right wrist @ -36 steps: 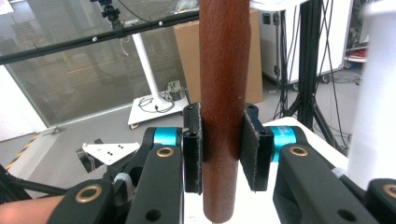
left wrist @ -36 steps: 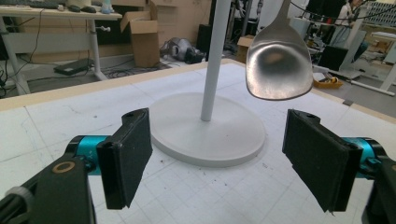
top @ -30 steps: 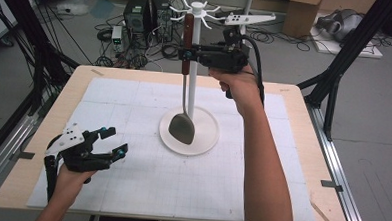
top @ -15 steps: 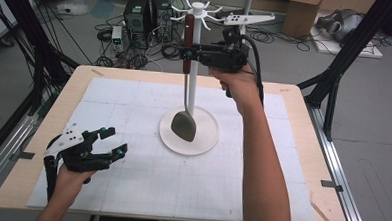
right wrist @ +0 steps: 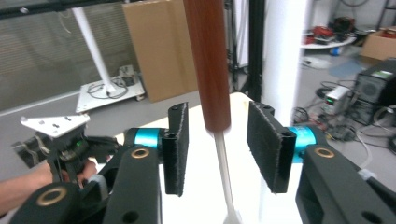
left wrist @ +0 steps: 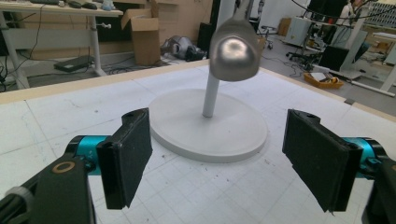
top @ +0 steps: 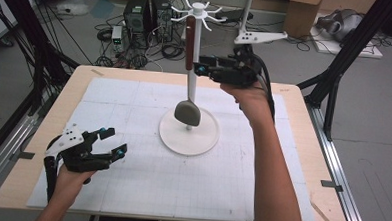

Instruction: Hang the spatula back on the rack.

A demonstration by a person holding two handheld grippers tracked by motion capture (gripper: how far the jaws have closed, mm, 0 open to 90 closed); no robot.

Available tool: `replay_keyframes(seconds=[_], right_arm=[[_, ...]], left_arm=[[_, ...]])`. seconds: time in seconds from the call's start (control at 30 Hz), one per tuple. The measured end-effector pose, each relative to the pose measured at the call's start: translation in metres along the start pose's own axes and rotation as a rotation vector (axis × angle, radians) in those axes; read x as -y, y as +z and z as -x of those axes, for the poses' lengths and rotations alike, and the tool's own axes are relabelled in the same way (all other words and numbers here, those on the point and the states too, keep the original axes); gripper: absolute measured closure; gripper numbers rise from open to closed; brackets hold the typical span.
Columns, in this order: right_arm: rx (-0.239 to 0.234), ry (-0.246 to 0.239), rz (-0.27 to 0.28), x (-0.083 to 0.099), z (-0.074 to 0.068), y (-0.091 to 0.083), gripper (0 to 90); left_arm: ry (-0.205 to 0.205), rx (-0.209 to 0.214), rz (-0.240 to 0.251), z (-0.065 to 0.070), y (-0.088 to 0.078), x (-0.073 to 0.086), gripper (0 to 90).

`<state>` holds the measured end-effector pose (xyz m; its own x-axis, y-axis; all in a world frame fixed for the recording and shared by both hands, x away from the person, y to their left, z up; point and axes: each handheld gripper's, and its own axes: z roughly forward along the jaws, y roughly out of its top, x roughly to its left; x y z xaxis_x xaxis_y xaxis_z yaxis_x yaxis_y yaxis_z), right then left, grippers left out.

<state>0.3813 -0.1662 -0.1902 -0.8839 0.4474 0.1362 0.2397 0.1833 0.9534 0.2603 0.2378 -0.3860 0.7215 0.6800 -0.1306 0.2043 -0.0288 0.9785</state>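
Spatula [top: 188, 75] with a brown handle hangs from the white rack [top: 189, 135] at the table's middle in the high view, its head low over the round base, while the right gripper [top: 202, 69] sits just beside the handle, its jaws having just been opening, and the left gripper [top: 113, 141] rests open and empty near the front left of the white mat [top: 130, 187]. Left gripper view: wide-spread jaws frame the base and spatula head, well apart from both. Right gripper view: the handle stands between the pads, clear of both, so I judge the hanging done and release in hand; next, back straight off without knocking it.
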Motion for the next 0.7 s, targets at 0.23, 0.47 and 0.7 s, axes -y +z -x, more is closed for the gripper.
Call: replay_keyframes(seconds=[0.23, 0.47, 0.7], right_arm=[[0.086, 0.008, 0.024, 0.042, -0.002, -0.033, 49.1], [0.247, 0.021, 0.052, 0.101, -0.009, -0.066, 33.0], [0.457, 0.023, 0.051, 0.158, -0.024, -0.088, 20.2]], left_arm=[[-0.014, -0.006, 0.005, -0.002, 0.001, 0.003, 23.7], [-0.023, -0.013, 0.017, -0.004, 0.002, 0.007, 21.4], [-0.019, -0.023, 0.024, -0.005, 0.001, 0.010, 18.4]])
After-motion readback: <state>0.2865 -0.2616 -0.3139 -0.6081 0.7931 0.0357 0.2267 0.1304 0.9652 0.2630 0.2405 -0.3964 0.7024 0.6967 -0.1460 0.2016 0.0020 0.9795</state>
